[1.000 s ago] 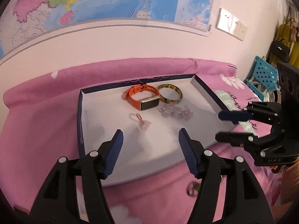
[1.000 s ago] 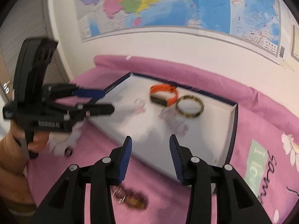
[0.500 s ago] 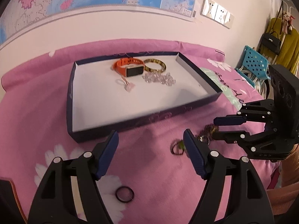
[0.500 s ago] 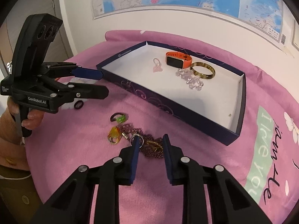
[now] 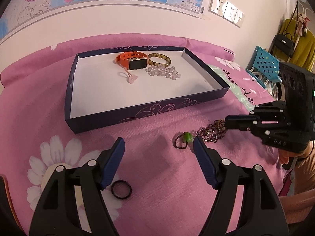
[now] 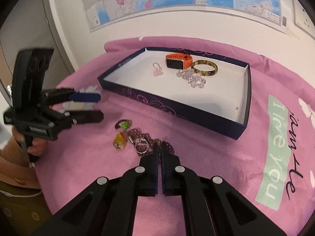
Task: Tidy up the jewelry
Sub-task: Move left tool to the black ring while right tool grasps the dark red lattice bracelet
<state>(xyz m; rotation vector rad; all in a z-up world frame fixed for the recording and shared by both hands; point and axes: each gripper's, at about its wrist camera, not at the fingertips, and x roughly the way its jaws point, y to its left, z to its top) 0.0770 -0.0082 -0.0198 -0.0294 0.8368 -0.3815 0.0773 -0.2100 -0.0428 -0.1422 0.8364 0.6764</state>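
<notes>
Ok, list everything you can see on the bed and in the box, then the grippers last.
box: one, dark blue with white inside, on the pink bedspread
smartwatch: one, orange strap, inside the box at the back
bangle: one, brown and yellow, in the box beside the smartwatch
crystal bracelet: one, clear beads, in the box in front of the bangle
pink charm: one, in the box
black ring: one, on the bedspread
green-stone ring: one, on the bedspread
amber pendant: one, on the bedspread
purple bead chain: one pile, on the bedspread
left gripper: fingers open, empty
right gripper: fingers closed at the chain pile
</notes>
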